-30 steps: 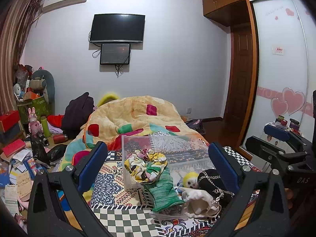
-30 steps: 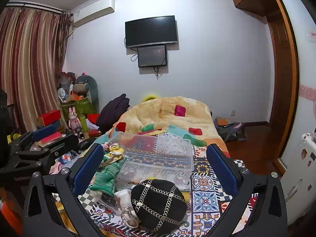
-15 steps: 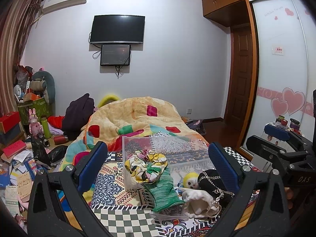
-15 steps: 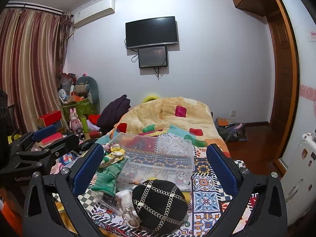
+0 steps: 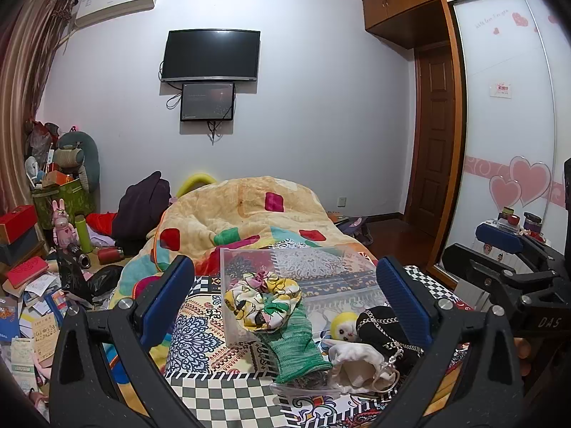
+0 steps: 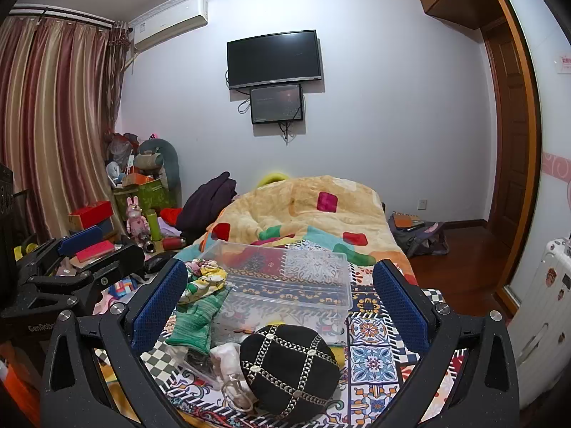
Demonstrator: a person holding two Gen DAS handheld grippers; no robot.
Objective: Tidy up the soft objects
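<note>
A clear plastic box (image 5: 303,278) (image 6: 285,278) stands on the patterned bed cover. A yellow floral scrunchie (image 5: 262,299) (image 6: 201,280) and a green knit glove (image 5: 294,346) (image 6: 196,321) hang over its left rim. In front lie a black studded hat (image 5: 385,331) (image 6: 285,363), a white pouch (image 5: 357,360) (image 6: 228,356) and a small yellow-headed doll (image 5: 344,326). My left gripper (image 5: 285,299) is open above the pile. My right gripper (image 6: 280,299) is open above the hat and box.
A yellow quilt (image 5: 246,214) is heaped on the bed behind the box. Boxes, papers and toys clutter the floor (image 5: 39,285) at the left. A wardrobe with sliding doors (image 5: 510,142) and a wooden door (image 5: 433,142) stand at the right.
Both grippers have barely shifted; the views are almost the same. Nothing was taken hold of or let go.
</note>
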